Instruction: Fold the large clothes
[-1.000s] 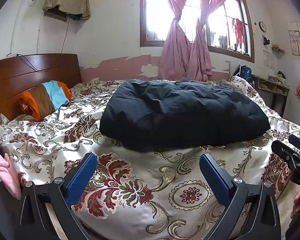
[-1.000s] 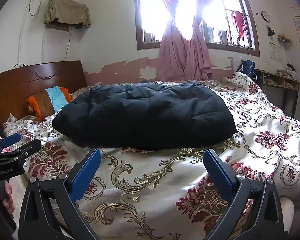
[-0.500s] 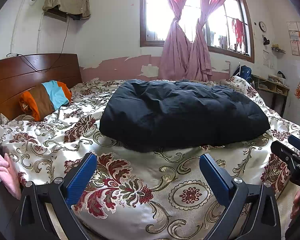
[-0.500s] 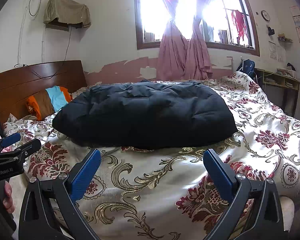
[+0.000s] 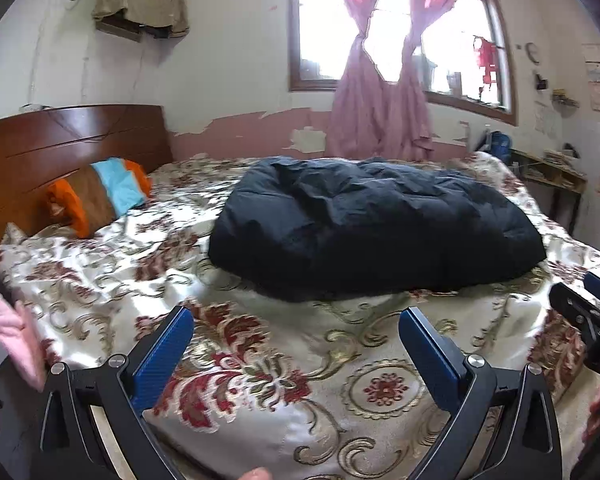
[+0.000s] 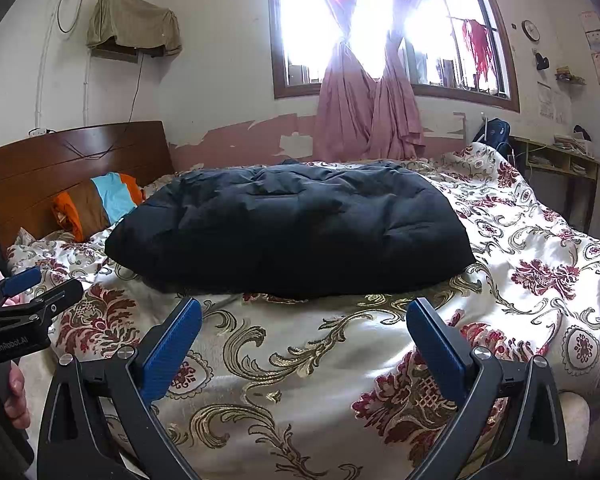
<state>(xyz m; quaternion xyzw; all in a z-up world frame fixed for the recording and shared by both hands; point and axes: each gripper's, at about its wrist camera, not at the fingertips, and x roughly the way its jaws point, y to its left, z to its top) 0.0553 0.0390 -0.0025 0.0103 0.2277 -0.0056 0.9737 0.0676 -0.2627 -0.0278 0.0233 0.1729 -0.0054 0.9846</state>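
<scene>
A large dark navy padded coat (image 5: 372, 224) lies bunched in a folded heap on the middle of the bed; it also shows in the right wrist view (image 6: 292, 232). My left gripper (image 5: 296, 332) is open and empty, held above the bed's near edge, short of the coat. My right gripper (image 6: 304, 324) is open and empty, also just short of the coat's near edge. The right gripper shows at the right edge of the left wrist view (image 5: 588, 316), and the left gripper at the left edge of the right wrist view (image 6: 24, 296).
The bed has a cream floral bedspread (image 5: 260, 360). A wooden headboard (image 5: 60, 148) and a striped orange, brown and blue pillow (image 5: 100, 196) are at the left. A window with pink curtains (image 6: 364, 112) is behind, and a desk (image 6: 560, 160) at the right.
The left wrist view has shifted a little, with slight blur. The coat lies as before and both grippers stay open.
</scene>
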